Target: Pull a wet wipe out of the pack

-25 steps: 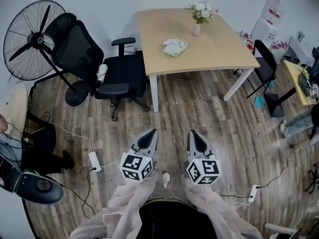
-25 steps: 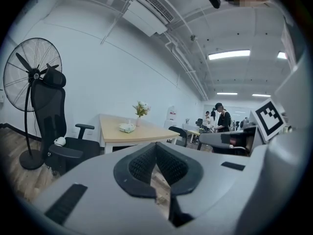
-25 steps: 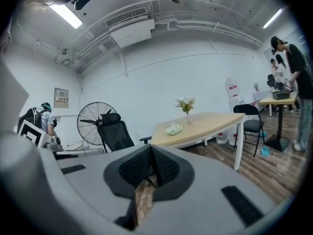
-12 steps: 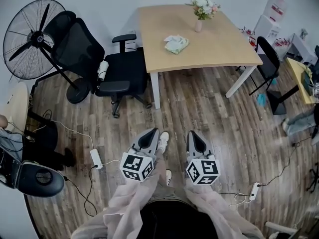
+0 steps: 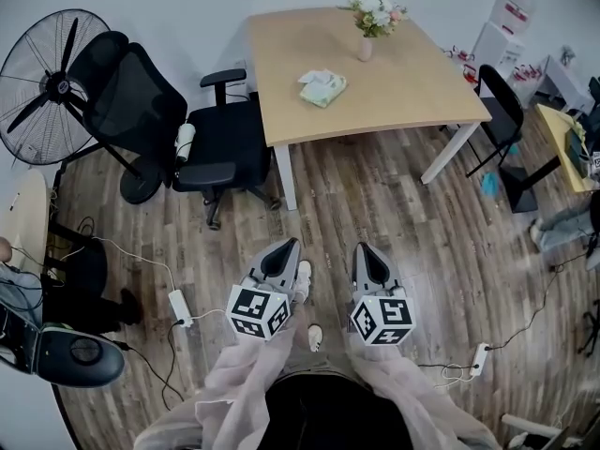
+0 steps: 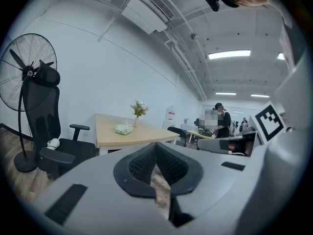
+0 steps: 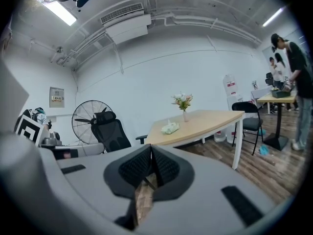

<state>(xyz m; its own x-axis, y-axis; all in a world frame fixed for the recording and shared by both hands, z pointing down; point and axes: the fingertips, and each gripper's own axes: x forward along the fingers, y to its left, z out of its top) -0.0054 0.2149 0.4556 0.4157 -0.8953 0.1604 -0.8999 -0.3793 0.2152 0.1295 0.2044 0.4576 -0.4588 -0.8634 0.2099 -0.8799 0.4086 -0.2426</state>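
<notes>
- Left gripper – fingers clenched tip to tip, nothing between them; only floor planks show through the gap behind the tips.
- Right gripper – fingers likewise clenched and empty.
- Both grippers are held side by side over the wooden floor, near each other but apart, both pointing toward 12 o'clock in the head view.
- Wet wipe pack lies flat on the bench, at 12 o'clock from the grippers and well apart from both.
- On the bench, the pack sits at 8 o'clock from the flower vase, apart from it.
- Black office chair stands at 9 o'clock from the bench; standing fan is farther out, same direction.
</notes>
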